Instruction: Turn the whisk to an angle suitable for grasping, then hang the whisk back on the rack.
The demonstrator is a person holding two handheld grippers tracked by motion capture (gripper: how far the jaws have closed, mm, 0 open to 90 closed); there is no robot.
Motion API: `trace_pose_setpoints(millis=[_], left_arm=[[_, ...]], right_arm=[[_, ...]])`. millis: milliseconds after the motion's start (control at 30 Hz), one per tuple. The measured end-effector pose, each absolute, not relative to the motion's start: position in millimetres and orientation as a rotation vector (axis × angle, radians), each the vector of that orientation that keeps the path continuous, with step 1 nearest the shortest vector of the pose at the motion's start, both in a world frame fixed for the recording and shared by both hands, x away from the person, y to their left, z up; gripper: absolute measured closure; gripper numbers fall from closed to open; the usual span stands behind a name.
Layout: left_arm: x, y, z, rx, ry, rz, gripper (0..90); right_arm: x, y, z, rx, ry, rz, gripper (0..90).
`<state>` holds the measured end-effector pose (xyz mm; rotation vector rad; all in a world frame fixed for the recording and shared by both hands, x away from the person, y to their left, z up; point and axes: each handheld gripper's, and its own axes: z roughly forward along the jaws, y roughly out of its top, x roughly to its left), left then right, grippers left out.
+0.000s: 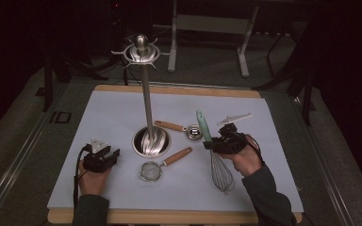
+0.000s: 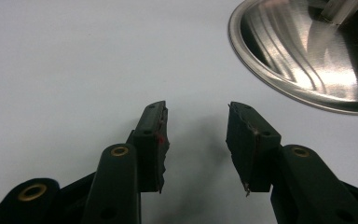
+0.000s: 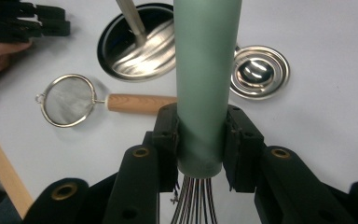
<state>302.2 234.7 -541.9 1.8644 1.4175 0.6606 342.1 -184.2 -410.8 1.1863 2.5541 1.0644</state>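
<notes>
A whisk [image 1: 215,155] with a pale green handle [image 3: 207,70] and a wire head is held in my right gripper [image 1: 222,140], whose jaws are shut on the handle near the wires [image 3: 200,140]; the wire end hangs toward the table's near side. A steel utensil stand [image 1: 146,94] with a round base [image 2: 307,51] and hooked top rises at mid-table. My left gripper [image 1: 101,157] rests at the left on the white mat, open with nothing between its jaws [image 2: 196,140].
A small mesh strainer [image 1: 162,165] with a wooden handle lies in front of the stand's base. A steel measuring cup [image 1: 188,130] with a wooden handle lies to its right. A white utensil [image 1: 234,117] lies behind my right gripper. The mat [image 1: 113,108] sits on a wooden board.
</notes>
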Motion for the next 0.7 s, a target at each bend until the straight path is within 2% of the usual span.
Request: trace_pose_setpoints(millis=[700], left_arm=[[302, 235, -542, 1.869, 1.416, 0.663, 58.3]], right_arm=[[328, -166, -393, 0.989, 2.536, 1.224, 69.3]])
